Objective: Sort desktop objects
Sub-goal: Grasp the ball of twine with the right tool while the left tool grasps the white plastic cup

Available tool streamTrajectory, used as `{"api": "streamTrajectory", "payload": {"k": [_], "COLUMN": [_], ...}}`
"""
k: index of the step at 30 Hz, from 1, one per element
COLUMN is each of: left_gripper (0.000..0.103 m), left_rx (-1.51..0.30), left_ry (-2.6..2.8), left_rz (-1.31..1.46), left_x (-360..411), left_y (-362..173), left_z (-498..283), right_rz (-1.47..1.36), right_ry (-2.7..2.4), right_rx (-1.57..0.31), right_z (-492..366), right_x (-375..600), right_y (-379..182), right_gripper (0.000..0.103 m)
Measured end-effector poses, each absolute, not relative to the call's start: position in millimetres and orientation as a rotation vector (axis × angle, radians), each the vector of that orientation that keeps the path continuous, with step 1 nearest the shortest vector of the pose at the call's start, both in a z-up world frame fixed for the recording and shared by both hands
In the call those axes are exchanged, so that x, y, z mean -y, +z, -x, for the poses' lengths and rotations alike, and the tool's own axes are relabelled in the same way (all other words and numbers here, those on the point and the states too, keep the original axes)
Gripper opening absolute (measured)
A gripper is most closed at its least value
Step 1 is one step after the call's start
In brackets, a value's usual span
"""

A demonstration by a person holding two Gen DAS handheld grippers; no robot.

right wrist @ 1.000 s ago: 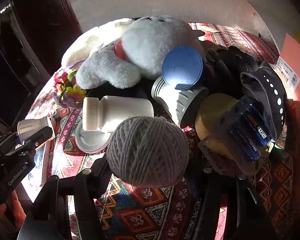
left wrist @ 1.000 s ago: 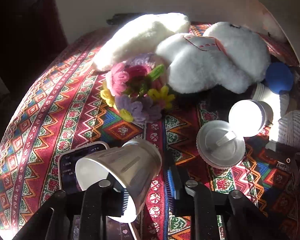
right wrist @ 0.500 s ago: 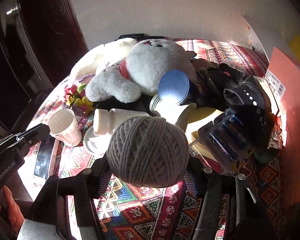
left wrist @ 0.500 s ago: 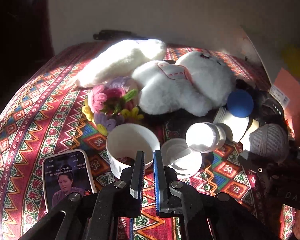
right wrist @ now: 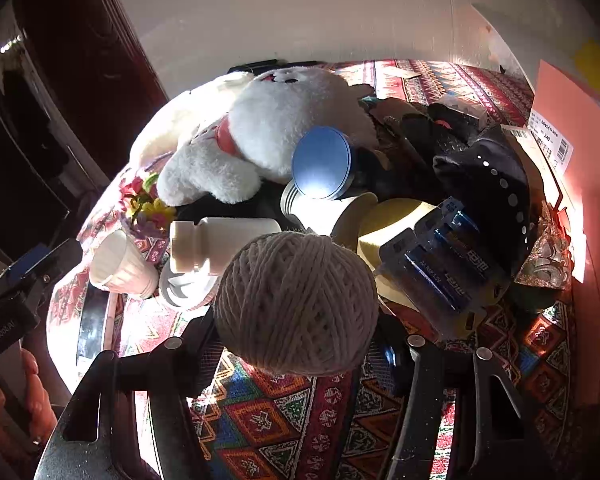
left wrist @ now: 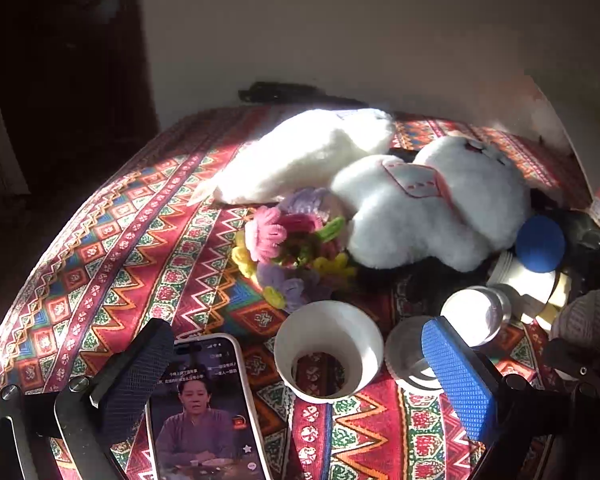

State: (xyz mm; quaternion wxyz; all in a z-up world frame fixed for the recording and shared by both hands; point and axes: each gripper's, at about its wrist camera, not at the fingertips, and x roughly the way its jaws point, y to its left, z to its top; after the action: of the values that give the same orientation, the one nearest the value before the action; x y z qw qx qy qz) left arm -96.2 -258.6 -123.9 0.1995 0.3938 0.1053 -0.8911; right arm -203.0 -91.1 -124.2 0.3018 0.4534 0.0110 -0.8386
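A white paper cup [left wrist: 328, 348] stands upright on the patterned cloth [left wrist: 140, 248], with dark dregs inside. My left gripper [left wrist: 294, 332] is open wide around it, with a gap to the cup on each side. The right wrist view shows the same cup [right wrist: 120, 266] at the left. My right gripper [right wrist: 300, 354] is shut on a beige yarn ball [right wrist: 296, 304], held above the cloth. The yarn ball [left wrist: 588, 316] also shows at the right edge of the left wrist view.
A lit phone [left wrist: 204, 408] lies left of the cup, a white lid [left wrist: 410, 356] and a lying white bottle [left wrist: 476, 314] to its right. Behind are pipe-cleaner flowers [left wrist: 296, 248], a white plush toy [left wrist: 432, 204] and a blue lid [right wrist: 322, 162]. A battery pack [right wrist: 440, 268] and dark clothing [right wrist: 488, 184] lie right.
The left gripper held the cup tilted, set it upright on the cloth, and its fingers have now spread wide. The right gripper has drawn back, still holding the yarn ball.
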Motion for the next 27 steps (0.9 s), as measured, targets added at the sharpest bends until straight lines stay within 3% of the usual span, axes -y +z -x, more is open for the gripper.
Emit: {"api": "streamTrajectory", "payload": {"k": [10,12,13,14,19,27], "left_gripper": [0.102,0.092,0.062,0.059,0.058,0.058], "left_rx": [-0.163,-0.172,-0.197,-0.232,-0.351,-0.365], "left_ry": [-2.379,-2.383,-2.387,-2.390,-2.417,-2.522], "left_rz": [-1.178,-1.204,-1.220,-1.229,-1.154,-1.042], "left_x": [271.2,270.8,272.2,274.0,280.2,248.8], "left_y": [-149.3,-153.8,-155.6,-157.0,-143.5,-106.3], "left_z": [125.6,129.8,130.6,129.9,115.0,90.4], "right_rz": [-1.227,-1.226,-1.222,-1.216,-1.184,-1.148], "right_ry": [-2.192,-2.192,-2.193,-2.194,-2.200,-2.217], "right_rx": [-0.056,-0.062,-0.062,-0.063,-0.052,0.003], "right_z": [210.5,210.6,210.2,209.5,204.6,185.7], "right_x": [97.0,96.8,96.3,95.4,89.3,69.4], "right_y": [-130.3,-130.3,-129.6,-128.3,-118.4,-97.4], "right_gripper": [0.065,0.065,0.065,0.065,0.065,0.065]}}
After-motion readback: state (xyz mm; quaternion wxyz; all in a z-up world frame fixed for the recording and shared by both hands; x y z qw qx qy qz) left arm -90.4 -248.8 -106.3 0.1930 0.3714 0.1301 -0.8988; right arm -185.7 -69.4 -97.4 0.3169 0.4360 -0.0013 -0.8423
